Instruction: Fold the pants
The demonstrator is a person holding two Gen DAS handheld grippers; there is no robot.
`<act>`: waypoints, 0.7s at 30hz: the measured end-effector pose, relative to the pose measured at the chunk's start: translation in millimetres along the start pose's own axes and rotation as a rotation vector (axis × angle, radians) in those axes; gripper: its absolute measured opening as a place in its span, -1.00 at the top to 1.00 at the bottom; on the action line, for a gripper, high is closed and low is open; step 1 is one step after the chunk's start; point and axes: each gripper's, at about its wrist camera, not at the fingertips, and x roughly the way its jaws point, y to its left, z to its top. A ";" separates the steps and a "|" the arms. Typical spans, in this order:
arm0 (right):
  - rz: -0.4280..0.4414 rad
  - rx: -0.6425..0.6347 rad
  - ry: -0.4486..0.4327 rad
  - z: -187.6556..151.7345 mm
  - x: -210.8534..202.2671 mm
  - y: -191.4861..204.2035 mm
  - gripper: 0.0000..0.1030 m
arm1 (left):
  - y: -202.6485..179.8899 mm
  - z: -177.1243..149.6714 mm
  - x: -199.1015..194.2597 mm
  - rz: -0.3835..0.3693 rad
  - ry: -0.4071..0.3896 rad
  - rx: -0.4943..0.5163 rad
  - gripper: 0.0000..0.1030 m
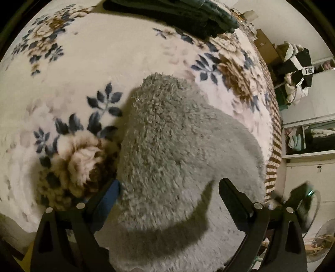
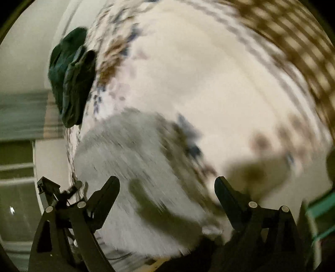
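Black fingers of the left tool (image 1: 168, 194) frame the near edge of the left wrist view, spread wide with nothing clamped between them — the grey fleece pants (image 1: 178, 150) lie just ahead and partly between the tips, though whether a tip touches the pile I cannot tell. The pants sit on a floral blanket (image 1: 83, 62) covering the bed, bunched into a thick, rounded, curving mass rather than a flat rectangle. No clean crease or squared edge shows; some layers may already be doubled over, but I cannot confirm that from this angle.

In the right wrist view, heavily blurred, the right tool (image 2: 167, 191) also stands wide open and holds nothing, with the pants (image 2: 134, 163) just ahead of it on the blanket (image 2: 219, 83).

A pile of dark garments (image 1: 188, 14) rests at the far edge of the bed, well apart from the grey pair.

My judgement: the fold is early or mid-way at best — the fabric needs smoothing flat and at least one tidy fold, and neither tool has a grip to begin it.
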 end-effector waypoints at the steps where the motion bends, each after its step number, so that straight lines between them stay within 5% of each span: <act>1: -0.004 -0.026 -0.003 14.3 6.7 10.7 -0.76 | 1.3 0.4 3.2 0.008 0.005 0.003 -0.88; 4: -0.079 -0.103 0.019 45.6 34.4 35.5 -0.09 | 6.0 1.0 13.2 0.017 0.025 0.003 -0.88; 10: -0.158 -0.055 0.035 83.8 70.4 30.8 0.06 | 15.2 -3.3 12.2 -0.010 0.033 -0.010 -0.88; 12: -0.117 -0.008 0.048 85.0 63.1 27.8 -0.13 | 15.8 -3.4 9.4 -0.020 0.034 -0.014 -0.88; 14: -0.038 0.021 0.059 74.8 46.0 18.8 -0.85 | 16.3 -3.5 4.7 -0.039 0.027 -0.018 -0.88; 17: 0.046 0.034 0.068 43.0 22.1 -2.5 -0.90 | 19.0 -6.2 -0.3 -0.095 0.015 -0.028 -0.88; 21: 0.085 0.052 0.214 1.1 43.9 -32.7 -0.90 | 26.9 -10.3 13.1 -0.123 0.034 -0.030 -0.88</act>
